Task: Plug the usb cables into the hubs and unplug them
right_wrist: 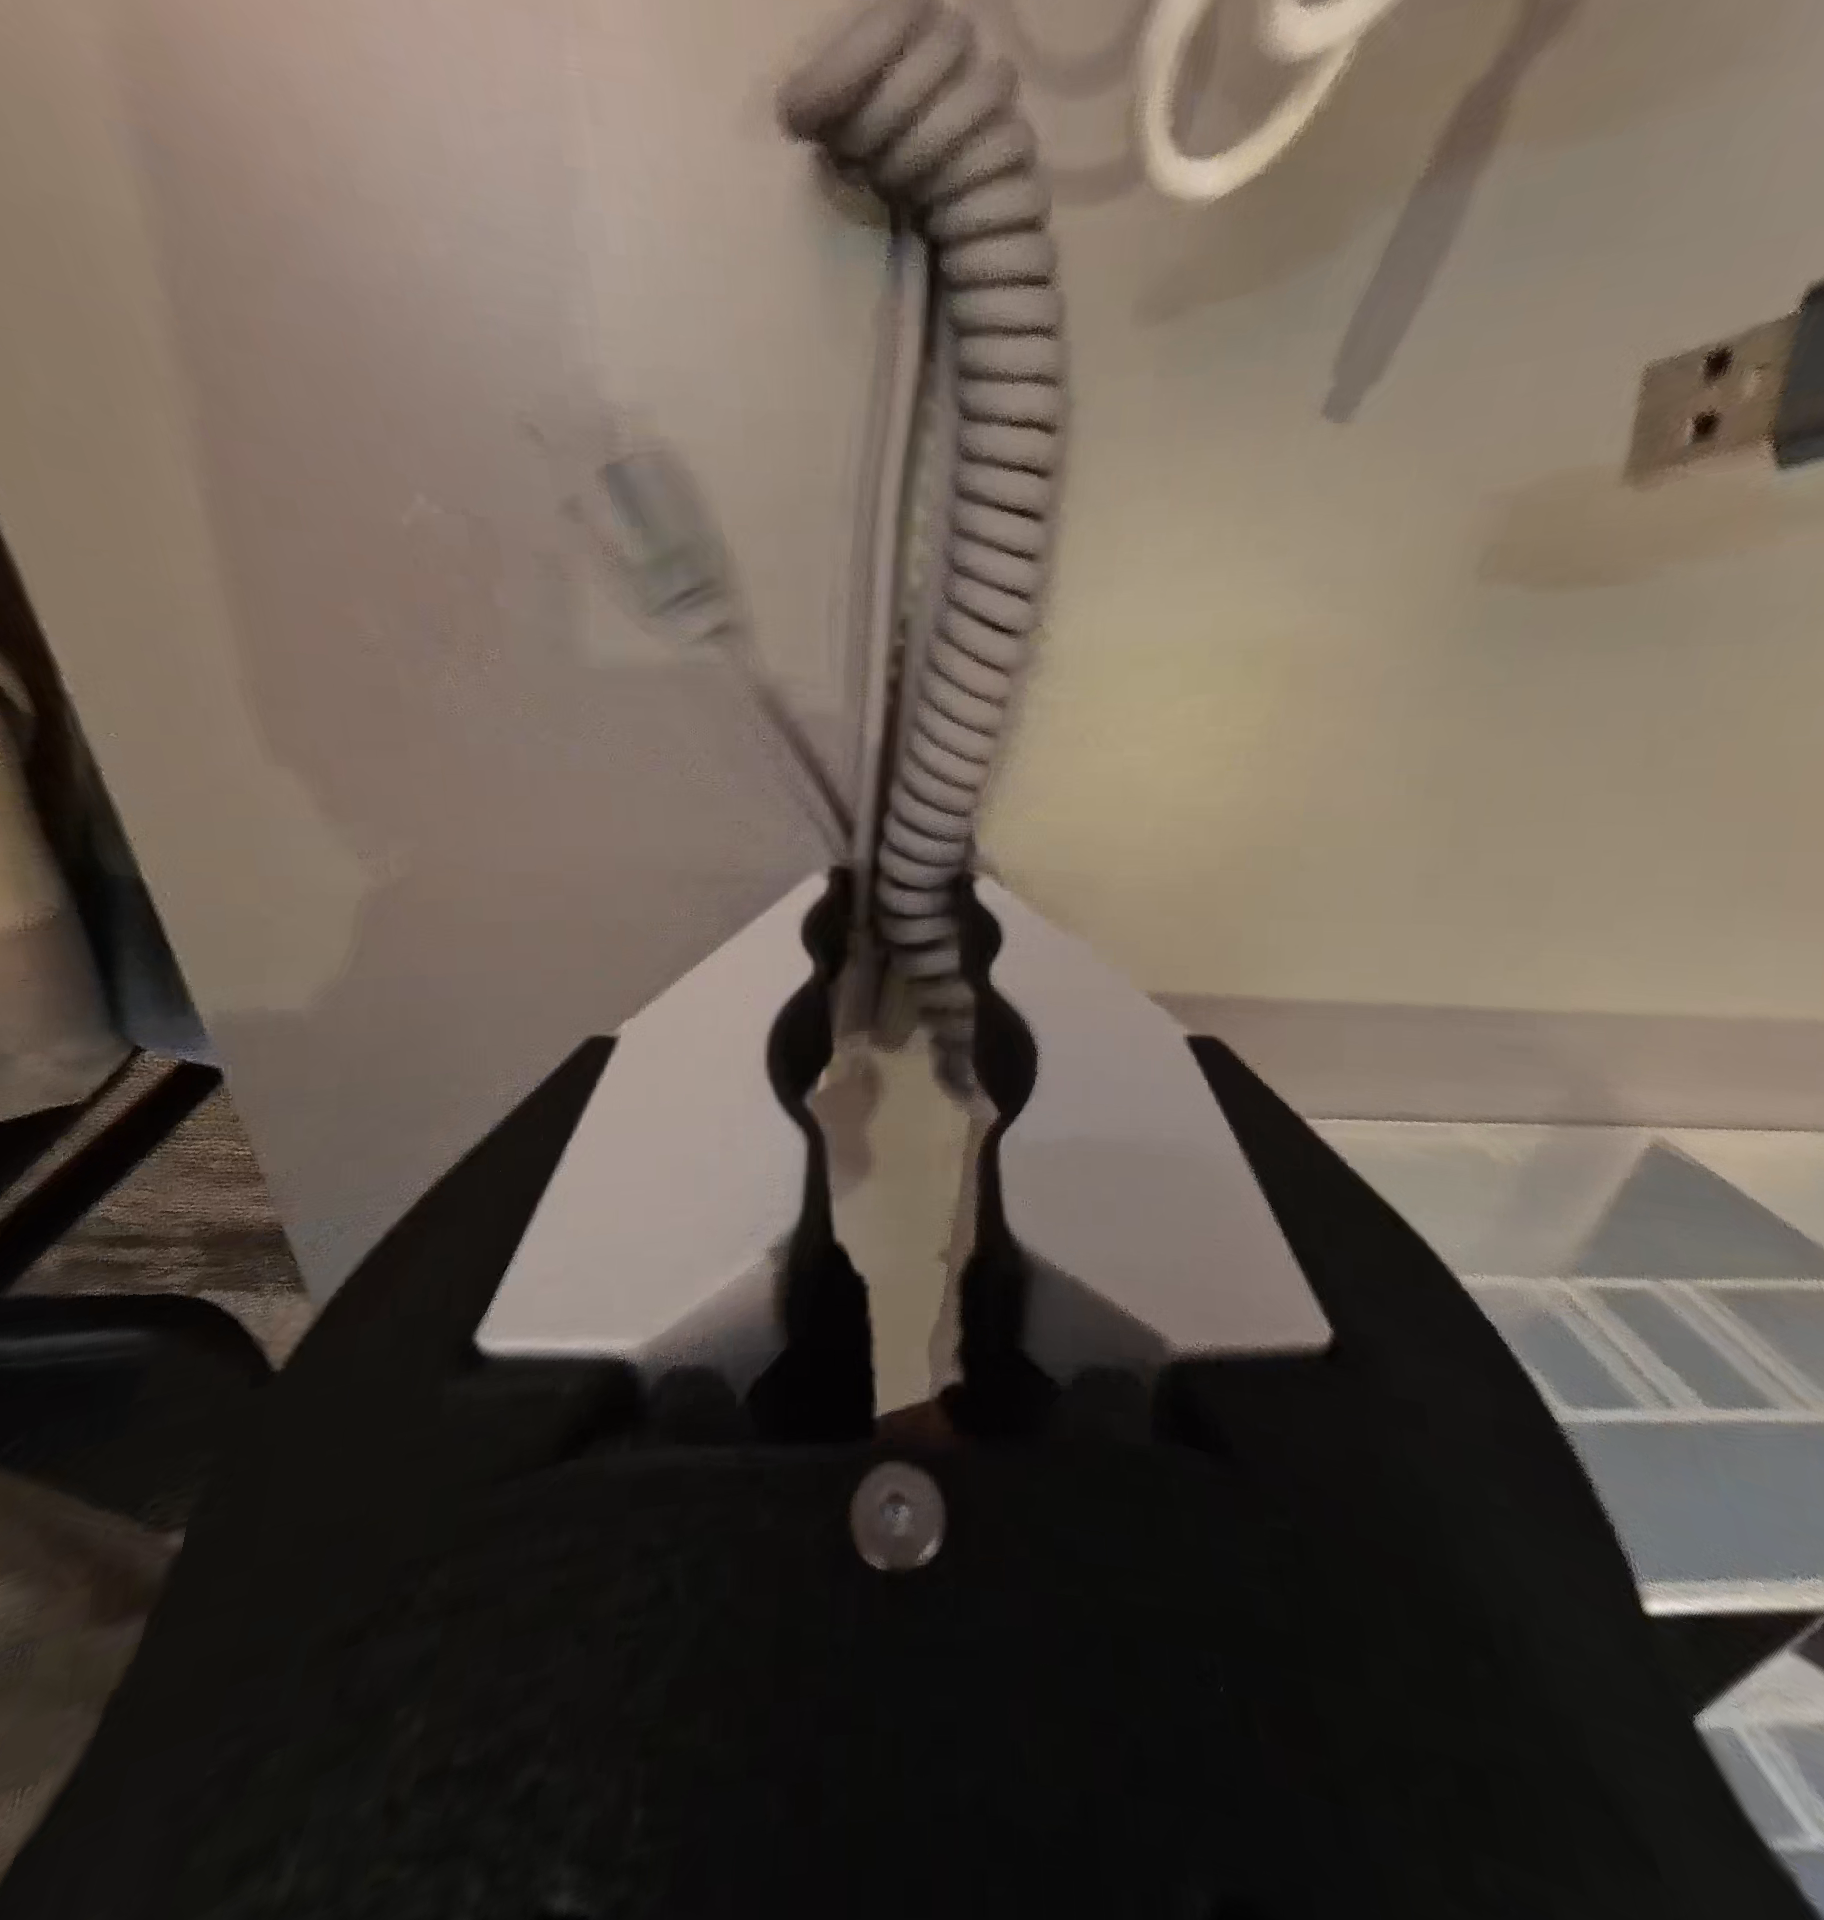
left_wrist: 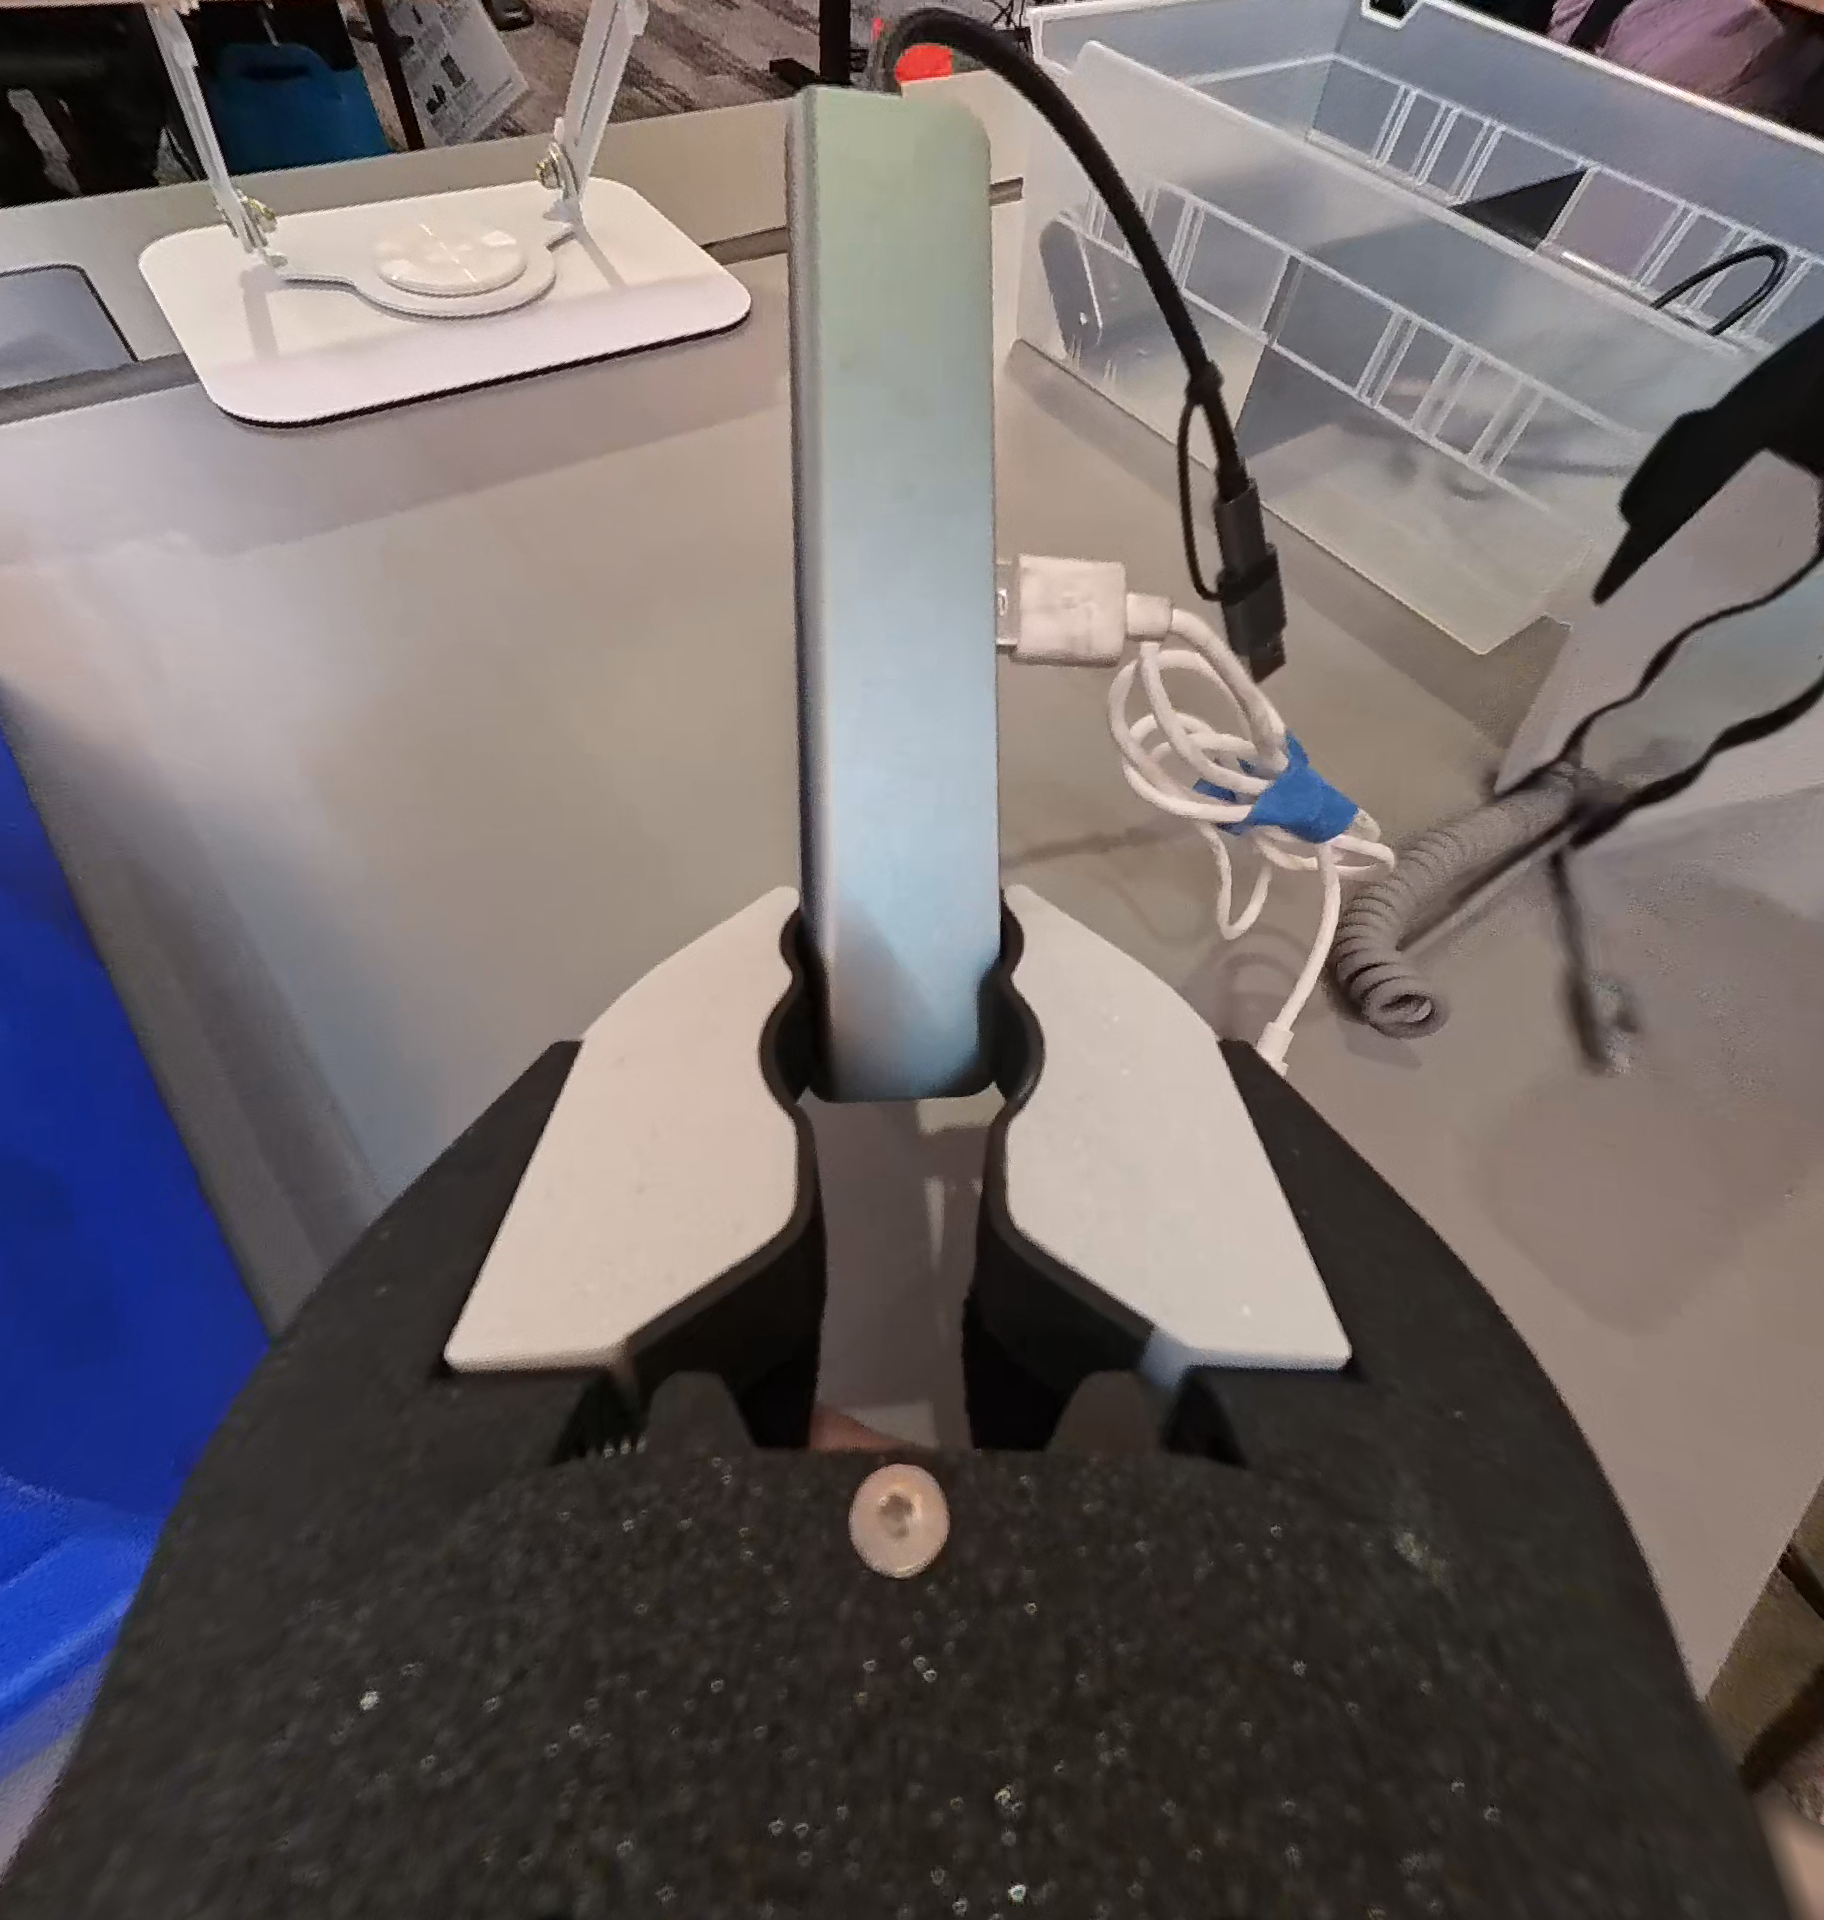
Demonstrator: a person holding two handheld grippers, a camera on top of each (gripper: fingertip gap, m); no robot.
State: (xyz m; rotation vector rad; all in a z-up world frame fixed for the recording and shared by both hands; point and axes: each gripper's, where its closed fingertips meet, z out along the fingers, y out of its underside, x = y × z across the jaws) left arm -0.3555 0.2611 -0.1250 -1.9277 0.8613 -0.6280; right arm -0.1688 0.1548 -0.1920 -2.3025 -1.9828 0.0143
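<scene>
**Hub clamped in the left gripper, coiled cable pinched in the right**

Between the fingers of the left gripper [left_wrist: 903, 997] sits a slim blue-grey hub [left_wrist: 892, 540], clamped at its near end and raised above the grey table [left_wrist: 472, 675]. On its right edge a white USB plug [left_wrist: 1069, 613] is seated, its white cable [left_wrist: 1230, 790] bundled with blue tape [left_wrist: 1297, 800]. The hub's own black cable [left_wrist: 1126, 239] arcs from the far end, its plug [left_wrist: 1251, 582] dangling free. Farther right, the right gripper [right_wrist: 903, 914] is closed on a grey coiled cable [right_wrist: 991, 499], which trails to the table. A clear plastic organiser [left_wrist: 1459, 270] stands behind.
</scene>
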